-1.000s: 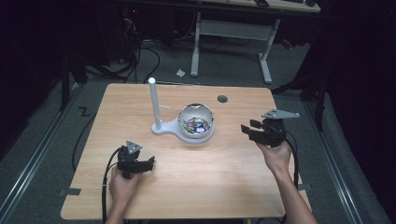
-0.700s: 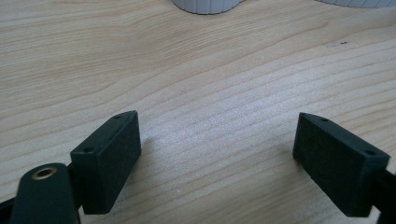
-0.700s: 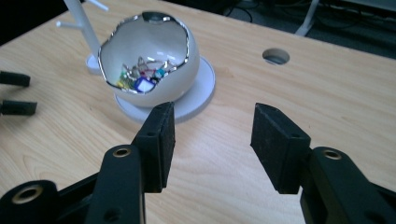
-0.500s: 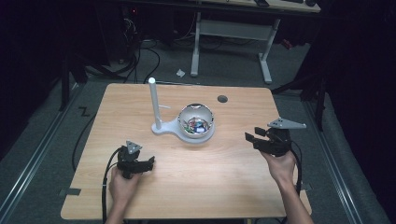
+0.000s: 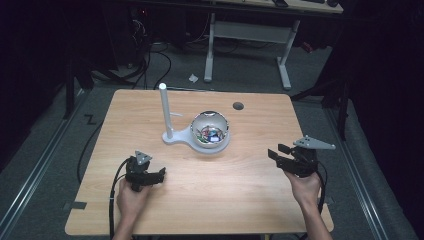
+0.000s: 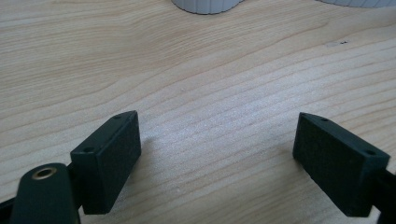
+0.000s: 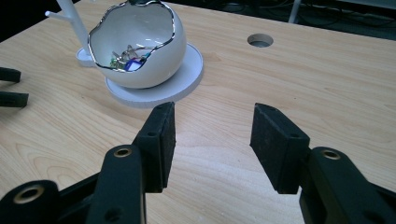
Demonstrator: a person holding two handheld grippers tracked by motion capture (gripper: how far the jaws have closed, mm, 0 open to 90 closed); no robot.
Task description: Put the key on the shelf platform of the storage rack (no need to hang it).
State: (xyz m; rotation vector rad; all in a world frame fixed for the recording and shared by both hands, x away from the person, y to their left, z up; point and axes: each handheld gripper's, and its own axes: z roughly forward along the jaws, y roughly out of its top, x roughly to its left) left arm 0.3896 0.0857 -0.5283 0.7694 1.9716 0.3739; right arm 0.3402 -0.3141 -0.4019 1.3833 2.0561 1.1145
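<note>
Light wooden table (image 5: 250, 195), rounded corners, grain running side to side. Round cable hole (image 5: 238, 106) near the far edge, right of centre. On the top, about mid-table toward the far side: a white stand (image 5: 176, 136) with a flat base and an upright white post (image 5: 164, 107) at its left end. On the stand's round plate sits a white egg-shaped bowl (image 7: 159, 56) with a jagged, dark-edged rim; small mixed items (image 7: 126, 60) lie inside, too small to identify. The near half of the table is bare wood.
</note>
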